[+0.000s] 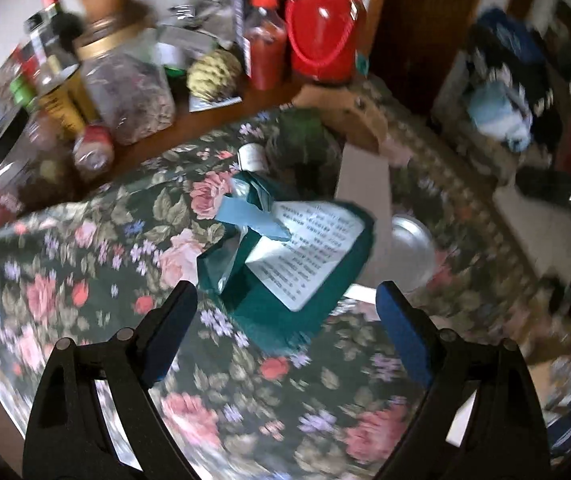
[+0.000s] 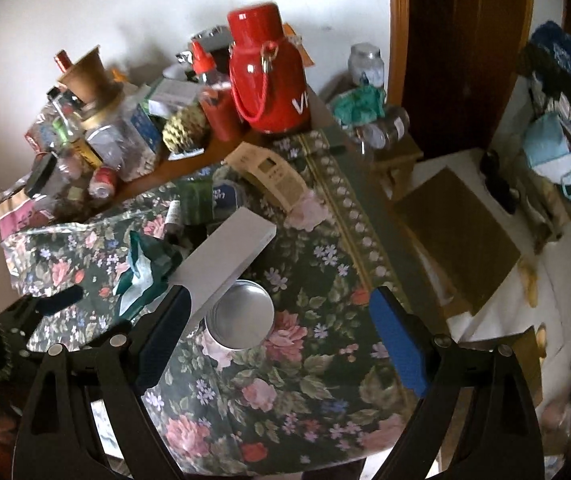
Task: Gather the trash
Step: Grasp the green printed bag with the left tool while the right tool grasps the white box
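**A:** Where's the trash from each claw?

**B:** The left claw (image 1: 285,312) has its jaws spread wide with nothing in them. The torn green packet (image 1: 285,256) lies on the flowered tablecloth (image 1: 85,280) just ahead of its tips, roughly centred between them. The right claw (image 2: 281,320) is also spread and empty; the round tin (image 2: 241,316) sits between its fingers, close to the left one, and the long white box (image 2: 225,256) lies just past that same finger, over the tin's far edge.

**A:** What could go wrong?

**B:** I'd judge the packet the tricky one. It's crumpled, limp and open at the top, so a bite on one loose flap could tear it or let it slide out. A low pinch could catch the tablecloth as well and drag it, and the shelf of bottles and jars beyond looks crowded. On the right, closing could nudge the white box, which seems to rest on the tin.

**A:** Counts?

**B:** One green packet, one tin, one white box, one red flask (image 2: 269,76) well beyond. The bottles at the back are too blurred to count. Two claws, both empty.
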